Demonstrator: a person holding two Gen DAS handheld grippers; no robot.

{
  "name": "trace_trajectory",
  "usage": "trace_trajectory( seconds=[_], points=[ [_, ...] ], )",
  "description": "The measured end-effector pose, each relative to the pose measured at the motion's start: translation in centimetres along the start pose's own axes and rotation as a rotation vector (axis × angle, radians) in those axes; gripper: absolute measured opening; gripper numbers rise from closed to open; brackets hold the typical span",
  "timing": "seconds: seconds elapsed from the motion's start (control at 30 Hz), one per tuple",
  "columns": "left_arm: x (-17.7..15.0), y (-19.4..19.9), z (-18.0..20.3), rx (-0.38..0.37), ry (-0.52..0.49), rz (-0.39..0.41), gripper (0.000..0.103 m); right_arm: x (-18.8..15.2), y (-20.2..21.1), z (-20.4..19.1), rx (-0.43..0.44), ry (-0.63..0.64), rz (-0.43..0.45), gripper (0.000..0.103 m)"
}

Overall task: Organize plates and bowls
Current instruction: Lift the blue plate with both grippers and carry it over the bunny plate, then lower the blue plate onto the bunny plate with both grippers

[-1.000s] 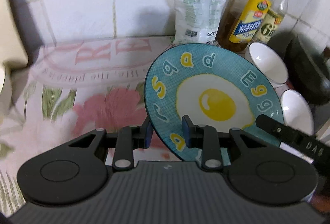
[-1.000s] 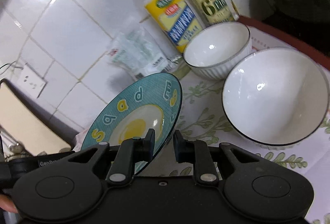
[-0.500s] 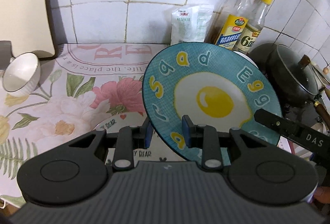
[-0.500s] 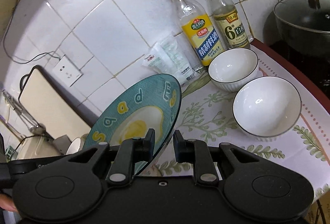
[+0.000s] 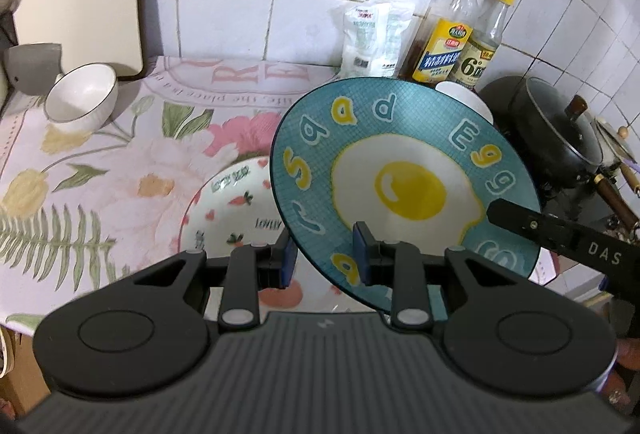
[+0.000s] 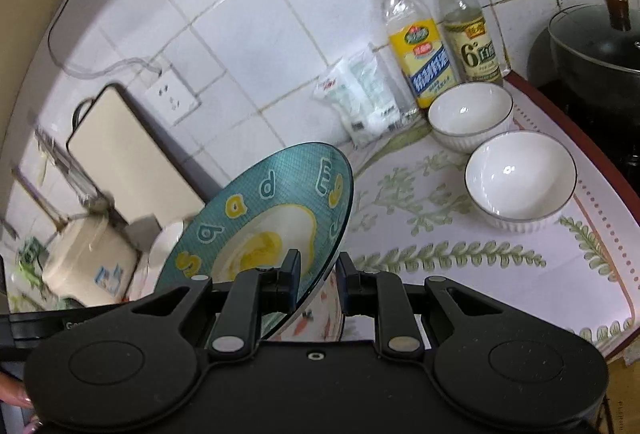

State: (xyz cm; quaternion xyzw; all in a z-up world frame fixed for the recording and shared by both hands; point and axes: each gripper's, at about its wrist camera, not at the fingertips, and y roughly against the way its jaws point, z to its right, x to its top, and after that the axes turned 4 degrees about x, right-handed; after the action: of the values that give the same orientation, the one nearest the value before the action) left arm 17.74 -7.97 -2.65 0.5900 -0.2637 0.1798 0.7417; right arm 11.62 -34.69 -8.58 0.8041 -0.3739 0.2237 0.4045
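Observation:
A teal plate with a fried-egg picture [image 5: 400, 178] is held tilted above the counter; it also shows in the right wrist view [image 6: 260, 218]. My left gripper [image 5: 325, 261] is shut on its near rim. My right gripper [image 6: 318, 284] is shut on its right rim. Under it lies a white plate with carrot and heart prints [image 5: 232, 210], partly hidden. A white bowl [image 5: 82, 98] stands at the far left. Two white bowls stand at the right, one by the bottles [image 6: 470, 114], one nearer [image 6: 520, 182].
Two oil and vinegar bottles [image 5: 444, 34] and a white packet [image 5: 370, 34] stand against the tiled wall. A black lidded pot [image 5: 556, 134] sits at the right on the stove. A cream cutting board [image 6: 132, 158] leans on the wall at the left.
Both grippers rose and drew back with the teal plate. The carrot plate, the far left bowl and more of the counter came into view.

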Motion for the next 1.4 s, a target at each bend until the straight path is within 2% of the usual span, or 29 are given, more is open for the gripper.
trace_trajectory(
  seconds=[0.33,0.6,0.97,1.4],
  points=[
    [-3.4,-0.2,-1.6,0.001,0.064,-0.042,0.028,-2.2,-0.5,0.1,0.012,0.019,-0.071,0.023],
    [-5.1,-1.4,-3.5,0.024,0.105,-0.085,0.028,-3.7,-2.5,-0.1,0.011,0.034,-0.138,0.023],
    [-6.3,-3.2,-5.8,0.043,0.167,-0.124,0.028,-4.7,-5.6,-0.7,-0.005,0.065,-0.225,0.023],
    [-6.2,-4.1,-6.5,0.069,0.161,-0.136,0.028,-4.9,-7.5,-1.7,-0.052,0.104,-0.291,0.023]
  ],
)
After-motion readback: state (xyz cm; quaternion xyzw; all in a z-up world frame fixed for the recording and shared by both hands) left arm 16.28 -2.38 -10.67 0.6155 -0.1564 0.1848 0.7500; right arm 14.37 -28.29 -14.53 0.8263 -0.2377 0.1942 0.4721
